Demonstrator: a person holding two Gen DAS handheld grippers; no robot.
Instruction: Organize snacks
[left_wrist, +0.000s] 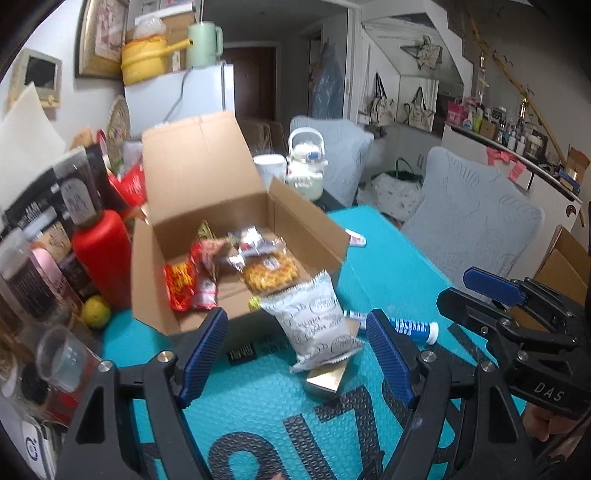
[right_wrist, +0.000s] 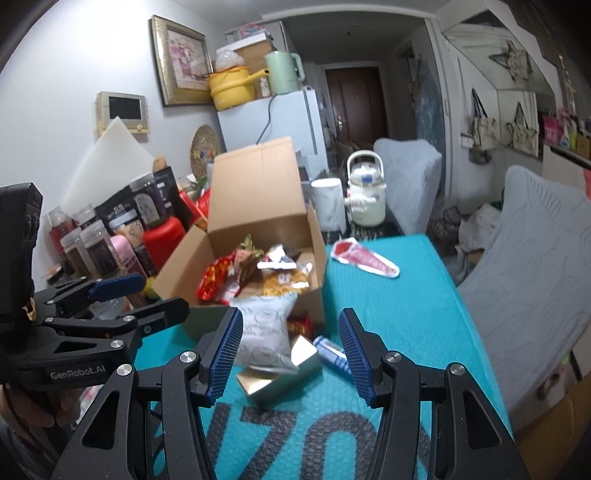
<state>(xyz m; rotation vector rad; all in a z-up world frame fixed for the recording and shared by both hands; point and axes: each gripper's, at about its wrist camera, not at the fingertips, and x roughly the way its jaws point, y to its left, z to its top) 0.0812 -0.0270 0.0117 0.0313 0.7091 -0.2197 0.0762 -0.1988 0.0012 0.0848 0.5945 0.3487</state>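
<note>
Cardboard box (left_wrist: 236, 221) open on teal counter (left_wrist: 258, 406), already holding snacks. Grey snack bag (left_wrist: 317, 321) leans on its near wall, awaiting loading. Left gripper (left_wrist: 295, 354) and right gripper (right_wrist: 288, 354): jaws apart, empty.

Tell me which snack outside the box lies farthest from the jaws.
The red-and-white packet, alone on the teal mat right of the box. The white bag, gold pack and blue tube cluster near both jaws.
</note>
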